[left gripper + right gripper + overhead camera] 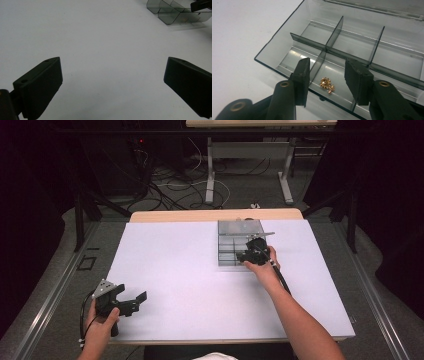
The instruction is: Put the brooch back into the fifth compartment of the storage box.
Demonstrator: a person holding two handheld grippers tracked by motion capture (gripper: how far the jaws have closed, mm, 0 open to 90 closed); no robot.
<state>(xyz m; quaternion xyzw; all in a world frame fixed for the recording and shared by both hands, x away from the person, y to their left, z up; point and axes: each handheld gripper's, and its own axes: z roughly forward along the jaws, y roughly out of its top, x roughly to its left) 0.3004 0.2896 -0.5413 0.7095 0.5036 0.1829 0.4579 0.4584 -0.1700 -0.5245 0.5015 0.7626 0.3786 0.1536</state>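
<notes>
Right tool (327, 75) open, above charm (327, 85)

My left gripper (131, 301) sits at the near left corner of the white table (175, 270) with its jaws spread wide, and bare tabletop lies ahead of it all the way to the divided clear box (239, 245) at the far right. My right gripper (327, 75) hangs over that box's near edge, jaws parted. The thin divider walls (334, 32) rise between the compartments; one stands just inside my left jaw. The raised lid (239, 226) blocks the far side. A small gold ornament (327, 85) lies in the near middle compartment, between the jaws.
</notes>
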